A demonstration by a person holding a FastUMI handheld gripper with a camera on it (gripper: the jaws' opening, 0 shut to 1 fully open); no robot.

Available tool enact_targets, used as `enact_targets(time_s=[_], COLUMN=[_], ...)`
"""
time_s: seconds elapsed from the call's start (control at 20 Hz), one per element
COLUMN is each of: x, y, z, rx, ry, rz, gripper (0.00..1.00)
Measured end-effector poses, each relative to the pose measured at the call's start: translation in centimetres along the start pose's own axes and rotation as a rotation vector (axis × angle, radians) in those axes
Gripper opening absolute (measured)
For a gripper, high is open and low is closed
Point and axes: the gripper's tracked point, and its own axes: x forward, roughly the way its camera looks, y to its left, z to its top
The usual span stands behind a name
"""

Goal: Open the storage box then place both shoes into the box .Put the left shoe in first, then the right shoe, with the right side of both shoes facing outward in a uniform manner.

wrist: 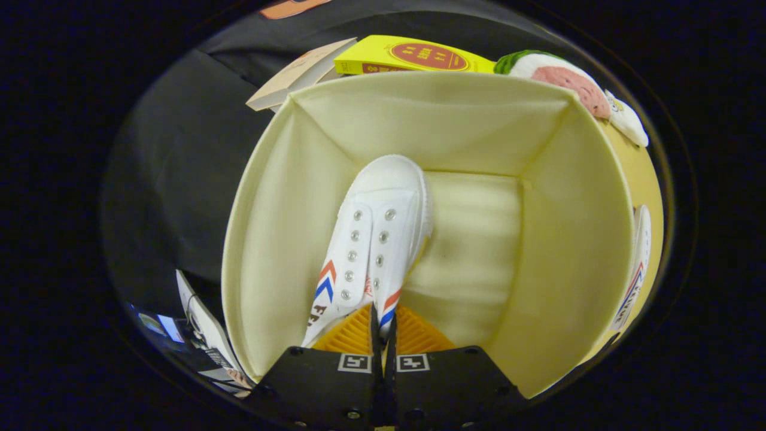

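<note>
Shoe, white canvas with red and blue chevrons on its side, hangs inside the open storage box, toe pointing down and away toward the far wall, heel end up at the gripper.

Gripper view: the two orange ribbed fingers are pressed nearly together on the shoe's heel collar, a thin band of fabric pinched between them. Long axis of the shoe runs straight ahead from the fingers, leaning slightly toward the box's left wall. Toe sits close to the junction of floor and far wall (contact with the floor cannot be confirmed from this angle).

Room: bare cream floor lies to the right of the shoe, wide enough by my estimate for a second shoe alongside. Box walls stand upright and flared, lid not in the way.

Second shoe lies outside, against the box's right wall, on the yellow surface.

Judgement: first placement is nearly done; the release turns on the toe settling and the shoe staying on its side rather than rolling.

Beyond the far wall: a yellow carton, a plush toy.
</note>
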Motion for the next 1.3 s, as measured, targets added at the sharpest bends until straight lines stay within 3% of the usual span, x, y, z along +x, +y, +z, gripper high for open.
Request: enact_targets(time_s=[0.15,0.3,0.65,0.8,0.95,1.3], x=[0.5,-0.1,-8.0,-12.5,-15.8,-17.0], y=[-0.3,0.2,-0.6,-3.0,-7.3,-25.9], z=[-0.1,-0.3,-0.8,-1.2,-2.4,-4.5], rx=[-0.059,-0.085,-0.156,-0.216,-0.186,-0.001], ry=[-0.005,-0.005,-0.082,-0.159,-0.192,-0.214], rz=[-0.011,0.04,0.178,0.193,0.205,0.076], gripper=[0.01,0.08,0.7,0.96,0.96,0.96])
